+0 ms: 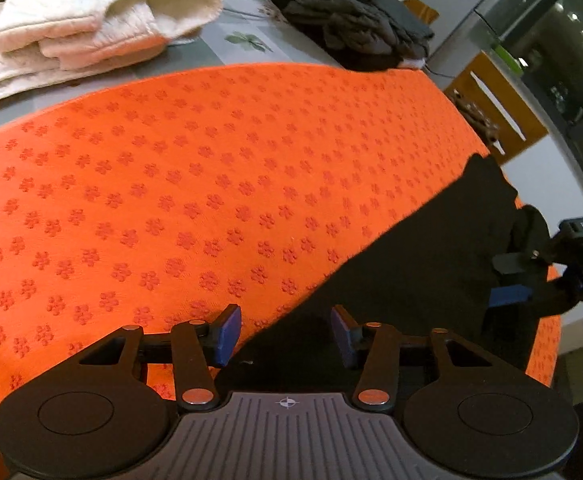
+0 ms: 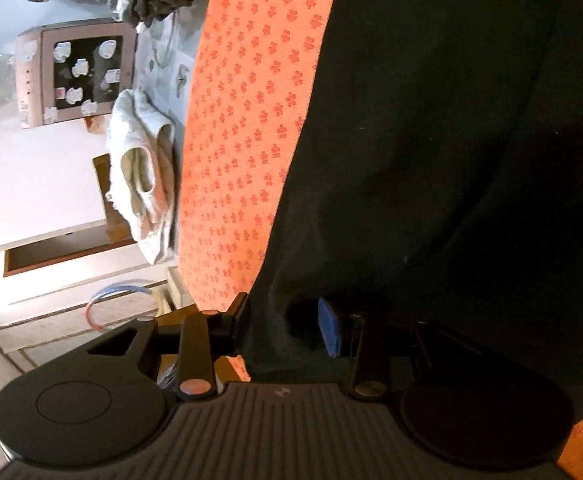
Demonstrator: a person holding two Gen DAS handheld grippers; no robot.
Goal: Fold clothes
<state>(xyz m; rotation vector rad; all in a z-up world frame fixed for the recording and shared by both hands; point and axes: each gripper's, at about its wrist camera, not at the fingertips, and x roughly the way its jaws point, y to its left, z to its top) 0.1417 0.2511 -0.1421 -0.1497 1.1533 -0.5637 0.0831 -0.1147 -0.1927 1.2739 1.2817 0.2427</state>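
A black garment point(image 1: 431, 264) lies on the right part of an orange mat point(image 1: 211, 184) with a flower pattern. My left gripper point(image 1: 285, 334) hovers over the garment's left edge; it is open, its blue pads point(image 1: 227, 334) apart and pressing on nothing. At the far right my right gripper point(image 1: 507, 280) has bunched black cloth between its fingers. In the right wrist view the garment point(image 2: 471, 140) fills the right side, and a fold of it sits inside my right gripper point(image 2: 283, 322), which is shut on it. The cloth hides that gripper's left pad.
Folded cream quilted clothes point(image 1: 91, 20) lie at the back left of the table, a dark grey heap of clothes point(image 1: 351, 20) at the back right. A wooden chair point(image 1: 499, 108) stands beyond the mat's right edge. A pink-framed cabinet point(image 2: 79, 72) stands against the wall.
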